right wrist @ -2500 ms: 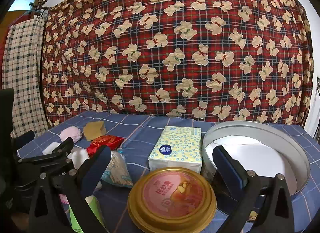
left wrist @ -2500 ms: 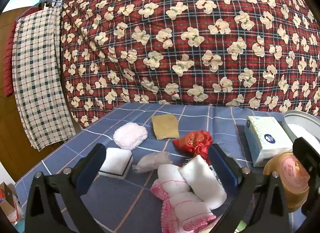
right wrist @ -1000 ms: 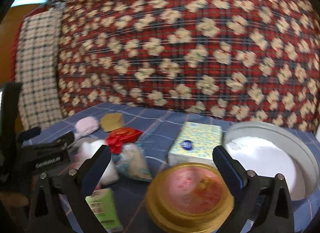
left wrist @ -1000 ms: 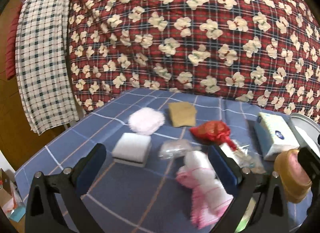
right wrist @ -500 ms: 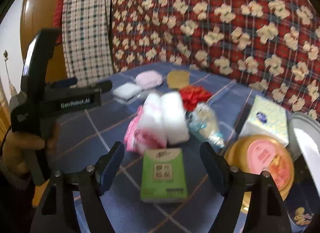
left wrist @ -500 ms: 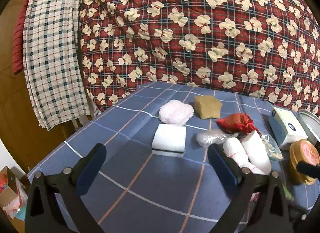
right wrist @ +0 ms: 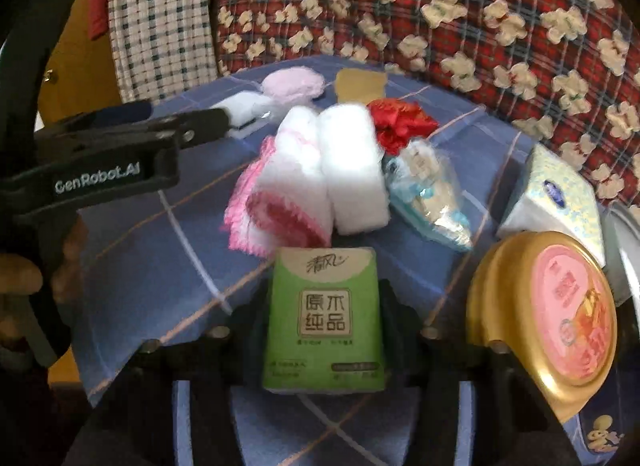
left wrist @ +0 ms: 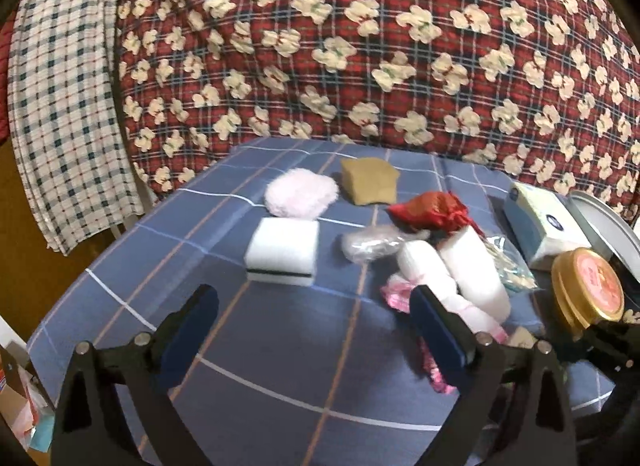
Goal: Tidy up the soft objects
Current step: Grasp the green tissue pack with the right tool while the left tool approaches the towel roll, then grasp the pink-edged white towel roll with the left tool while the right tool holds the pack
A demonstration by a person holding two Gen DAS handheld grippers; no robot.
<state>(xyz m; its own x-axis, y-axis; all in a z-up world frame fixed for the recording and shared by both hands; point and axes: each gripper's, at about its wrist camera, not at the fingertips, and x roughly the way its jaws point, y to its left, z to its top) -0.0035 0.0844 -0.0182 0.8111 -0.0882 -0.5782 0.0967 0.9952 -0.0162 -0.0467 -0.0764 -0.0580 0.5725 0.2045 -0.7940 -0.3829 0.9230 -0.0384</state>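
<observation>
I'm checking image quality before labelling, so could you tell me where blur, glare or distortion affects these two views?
Left wrist view: mild motion blur, fisheye bending the blue tablecloth, dark corners. Right wrist view: softer overall, the white towel roll blown out, while the green tissue pack stays readable between the right tool fingers.

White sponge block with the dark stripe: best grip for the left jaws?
Take the white sponge block across its two short side faces, coming in low from the near edge. It lies flat and square-on to the open left gripper, with bare tablecloth on both flanks; the pink puff crowds only its far edge.
</observation>
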